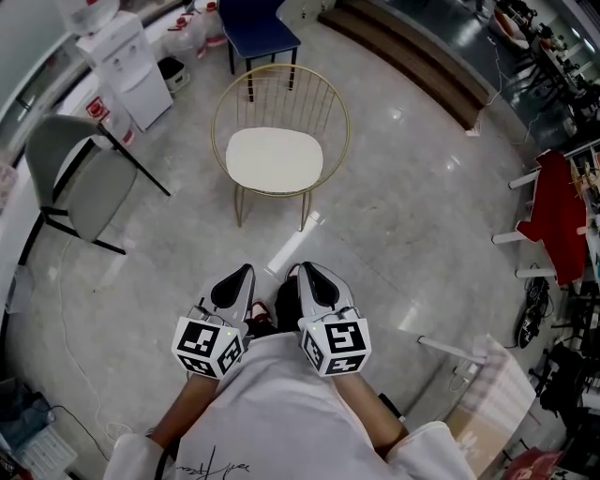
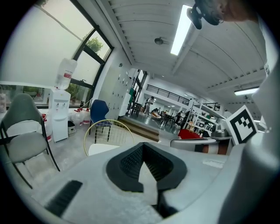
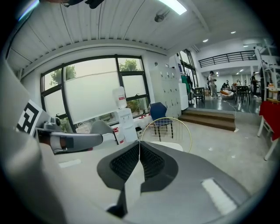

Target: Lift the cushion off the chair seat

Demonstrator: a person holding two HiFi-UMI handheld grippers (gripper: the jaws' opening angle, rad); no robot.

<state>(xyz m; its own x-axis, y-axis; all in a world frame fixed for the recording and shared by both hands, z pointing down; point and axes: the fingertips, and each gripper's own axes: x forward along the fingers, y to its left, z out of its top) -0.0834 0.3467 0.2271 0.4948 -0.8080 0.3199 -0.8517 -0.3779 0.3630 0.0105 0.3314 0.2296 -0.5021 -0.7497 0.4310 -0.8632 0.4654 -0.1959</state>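
Note:
A cream cushion (image 1: 275, 158) lies on the seat of a gold wire chair (image 1: 225, 103) standing on the grey floor ahead of me. The chair (image 2: 109, 131) shows small and far in the left gripper view, and the chair (image 3: 168, 130) shows likewise in the right gripper view, with a strip of the cushion (image 3: 173, 145) just over the jaws. My left gripper (image 1: 246, 270) and right gripper (image 1: 302, 268) are side by side close to my body, well short of the chair. Both are shut with nothing between the jaws.
A grey folding chair (image 1: 80, 173) stands to the left. A water dispenser (image 1: 127, 66) and a blue chair (image 1: 258, 28) are at the back. A wooden step (image 1: 412, 66) runs at the back right. A red chair (image 1: 553, 216) stands at the right.

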